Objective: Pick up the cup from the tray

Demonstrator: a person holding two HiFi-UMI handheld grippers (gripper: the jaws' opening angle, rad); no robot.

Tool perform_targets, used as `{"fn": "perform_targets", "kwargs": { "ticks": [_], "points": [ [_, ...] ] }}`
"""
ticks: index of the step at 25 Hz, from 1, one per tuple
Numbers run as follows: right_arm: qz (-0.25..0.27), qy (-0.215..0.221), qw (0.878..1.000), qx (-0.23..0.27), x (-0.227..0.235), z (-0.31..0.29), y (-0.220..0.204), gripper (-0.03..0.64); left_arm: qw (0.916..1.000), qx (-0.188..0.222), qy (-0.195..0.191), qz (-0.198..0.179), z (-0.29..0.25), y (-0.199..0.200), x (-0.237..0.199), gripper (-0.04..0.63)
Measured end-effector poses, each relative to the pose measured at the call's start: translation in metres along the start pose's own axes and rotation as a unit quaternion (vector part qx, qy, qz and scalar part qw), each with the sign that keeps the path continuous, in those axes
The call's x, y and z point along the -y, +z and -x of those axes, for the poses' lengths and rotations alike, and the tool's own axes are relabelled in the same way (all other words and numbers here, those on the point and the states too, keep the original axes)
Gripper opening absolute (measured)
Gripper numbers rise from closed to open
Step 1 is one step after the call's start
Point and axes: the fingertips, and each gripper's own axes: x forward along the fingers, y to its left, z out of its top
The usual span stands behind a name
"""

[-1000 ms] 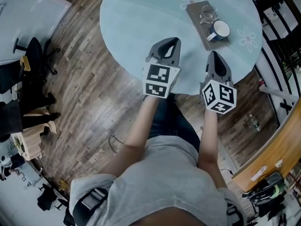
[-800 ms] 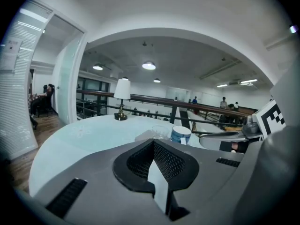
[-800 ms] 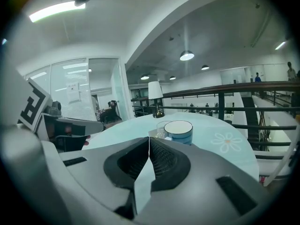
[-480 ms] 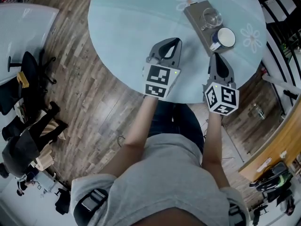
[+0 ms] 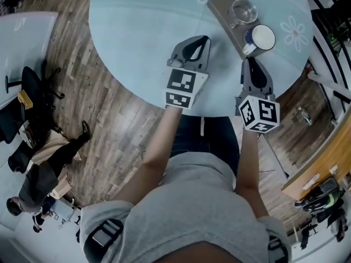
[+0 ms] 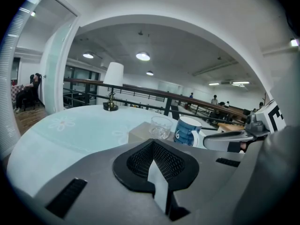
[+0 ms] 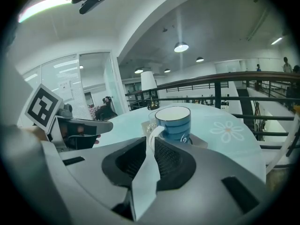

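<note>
A blue-and-white cup (image 5: 260, 37) stands on the near end of a grey tray (image 5: 222, 7), at the far right of the round pale-blue table (image 5: 137, 32). A clear glass (image 5: 243, 11) stands behind it on the same tray. My right gripper (image 5: 249, 61) is shut and empty, its tips just short of the cup. In the right gripper view the cup (image 7: 173, 122) fills the middle, its white handle right before my right gripper (image 7: 151, 142). My left gripper (image 5: 204, 40) hovers left of the tray, shut and empty. The left gripper view shows cup (image 6: 187, 130) and glass (image 6: 161, 126) ahead.
A small table lamp (image 6: 112, 86) stands at the table's far side. A dark railing (image 7: 225, 86) runs behind the table on the right. An office chair (image 5: 33, 86) and a white desk (image 5: 22, 37) stand on the wood floor to the left, near a person (image 5: 27, 190).
The head view has swung, so table and tray sit higher and further left in frame. Both grippers keep about the same place beside the tray. A person has come into view at lower left.
</note>
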Motion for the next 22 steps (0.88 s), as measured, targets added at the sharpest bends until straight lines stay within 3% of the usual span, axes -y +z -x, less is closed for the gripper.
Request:
{"fn": "perform_targets", "kwargs": {
  "ticks": [3, 22],
  "points": [
    [-0.012, 0.007, 1.000, -0.012, 0.003, -0.007, -0.008, 0.088, 1.0000, -0.006, 0.003, 0.003, -0.002, -0.003, 0.001, 0.006],
    [-0.041, 0.047, 0.998, -0.027, 0.002, -0.040, -0.008, 0.088, 0.9992, -0.033, 0.022, 0.009, -0.008, -0.025, 0.000, 0.006]
  ]
}}
